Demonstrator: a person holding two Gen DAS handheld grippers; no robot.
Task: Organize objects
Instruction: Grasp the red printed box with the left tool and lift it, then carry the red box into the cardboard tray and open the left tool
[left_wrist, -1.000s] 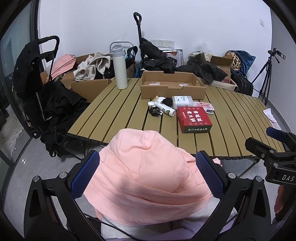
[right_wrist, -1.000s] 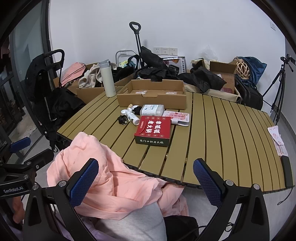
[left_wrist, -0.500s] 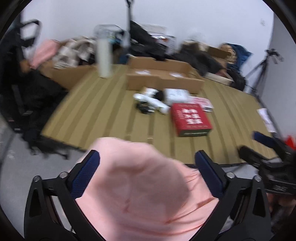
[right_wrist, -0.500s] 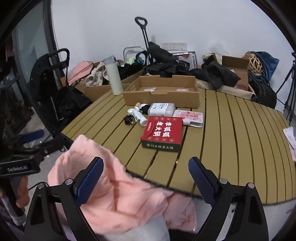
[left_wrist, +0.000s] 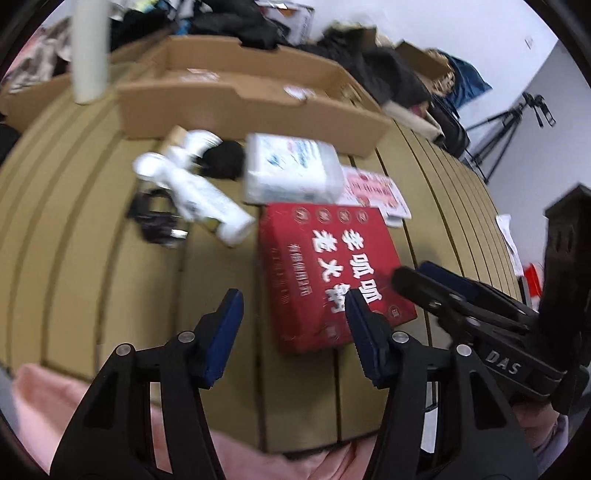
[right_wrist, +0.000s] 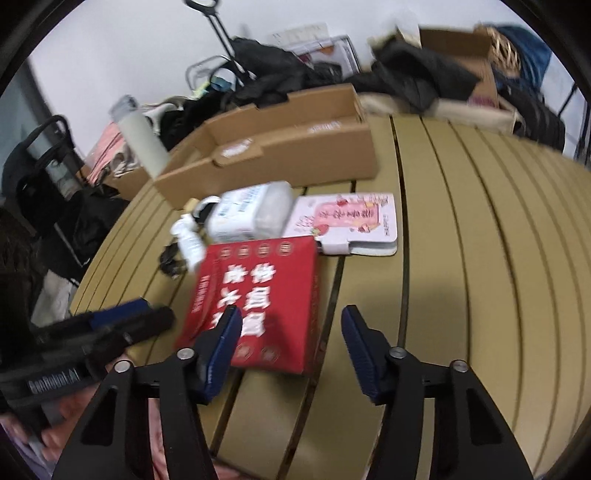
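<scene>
Both claws, jaws just closing, empty, over red box (left_wrist: 328, 273).

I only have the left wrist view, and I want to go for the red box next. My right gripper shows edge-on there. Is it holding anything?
Observer: No. The right gripper has just been closing its jaws, but they stand apart and press on nothing. The right edge of the red box shows between them.
Operator: The tall flask is cut off at the top of my frame. Is its lid on?
Observer: Yes, the flask carries a grey lid and stands by the left end of the cardboard tray.
</scene>
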